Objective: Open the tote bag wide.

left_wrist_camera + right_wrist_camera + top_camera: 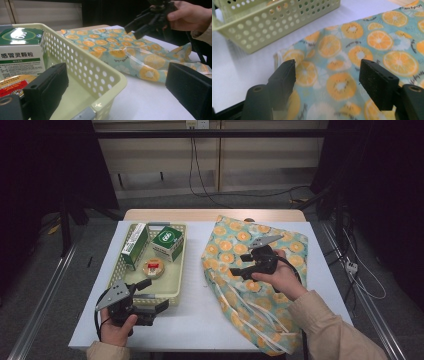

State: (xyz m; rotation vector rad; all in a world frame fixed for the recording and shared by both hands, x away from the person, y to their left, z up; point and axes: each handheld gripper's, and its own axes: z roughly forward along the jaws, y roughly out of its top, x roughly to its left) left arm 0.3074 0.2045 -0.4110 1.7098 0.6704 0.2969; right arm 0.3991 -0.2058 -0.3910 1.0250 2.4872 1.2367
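A cloth bag [250, 270] printed with orange slices lies on the right half of the white table [195, 320]. My right gripper [236, 265] hovers over the bag's left part, open, with nothing between its jaws; the right gripper view looks down on the bag [342, 50] between the spread jaws of that gripper [327, 65]. My left gripper [156, 295] is open at the near right corner of a pale yellow perforated basket [180, 265]. In the left gripper view one jaw is inside the basket [82, 67] and the other outside, gripping nothing.
The basket holds a tall green-and-white box [134, 245], a green square box [168, 242] and a round tin [153, 267]. The bag's white cords [260, 312] trail toward the table's near edge. Dark floor with cables surrounds the table.
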